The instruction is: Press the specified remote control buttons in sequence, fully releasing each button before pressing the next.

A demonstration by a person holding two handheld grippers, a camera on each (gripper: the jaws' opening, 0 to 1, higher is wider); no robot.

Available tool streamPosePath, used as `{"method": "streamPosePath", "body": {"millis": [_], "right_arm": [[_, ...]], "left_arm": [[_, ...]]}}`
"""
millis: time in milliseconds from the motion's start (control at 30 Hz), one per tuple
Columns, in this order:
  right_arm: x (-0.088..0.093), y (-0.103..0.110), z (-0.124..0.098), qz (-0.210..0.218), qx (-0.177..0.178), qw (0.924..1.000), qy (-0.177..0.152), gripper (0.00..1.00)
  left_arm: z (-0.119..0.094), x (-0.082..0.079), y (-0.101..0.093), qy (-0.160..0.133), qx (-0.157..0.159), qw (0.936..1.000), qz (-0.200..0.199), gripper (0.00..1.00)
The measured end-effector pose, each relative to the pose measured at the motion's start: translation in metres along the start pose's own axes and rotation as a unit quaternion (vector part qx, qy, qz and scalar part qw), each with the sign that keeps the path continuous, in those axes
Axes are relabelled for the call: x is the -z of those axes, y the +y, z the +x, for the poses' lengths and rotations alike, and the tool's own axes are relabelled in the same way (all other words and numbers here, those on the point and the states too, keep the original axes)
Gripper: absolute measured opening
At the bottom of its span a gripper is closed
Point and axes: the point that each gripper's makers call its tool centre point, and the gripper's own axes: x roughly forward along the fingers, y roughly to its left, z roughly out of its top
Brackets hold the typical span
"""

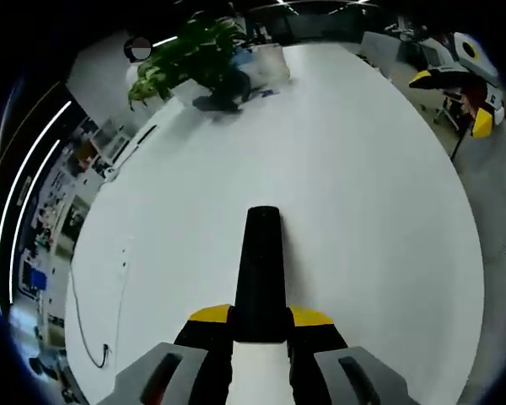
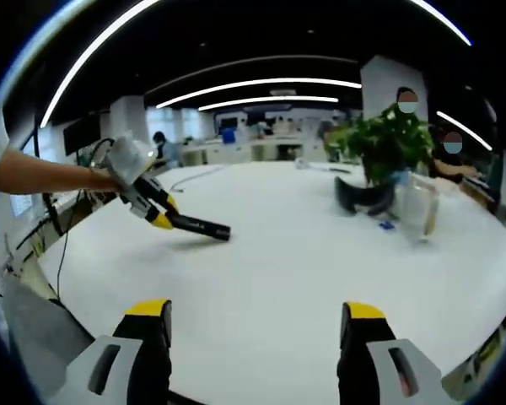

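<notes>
Left gripper (image 1: pixel 260 325): one, jaws pinching one black remote (image 1: pixel 260 270) by its near end, far end jutting to 12 o'clock over the white table (image 1: pixel 388 219), likely held steady for pressing. In the right gripper view the remote (image 2: pixel 198 225) sits at 10 o'clock, clear of the tabletop.

Right gripper (image 2: pixel 257 337): one, fingers spread, holding nothing, probably free to press.

Plant (image 2: pixel 388 139): one, at 1 o'clock.
</notes>
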Motion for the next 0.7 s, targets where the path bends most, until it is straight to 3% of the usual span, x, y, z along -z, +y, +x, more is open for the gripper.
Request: {"method": "streamPosePath", "body": {"millis": [700], "right_arm": [[0.008,0.001,0.002,0.004,-0.004,0.9997,0.023,0.78]], "left_arm": [[0.029,0.007,0.044,-0.01,-0.009,0.9999,0.005,0.23]]}}
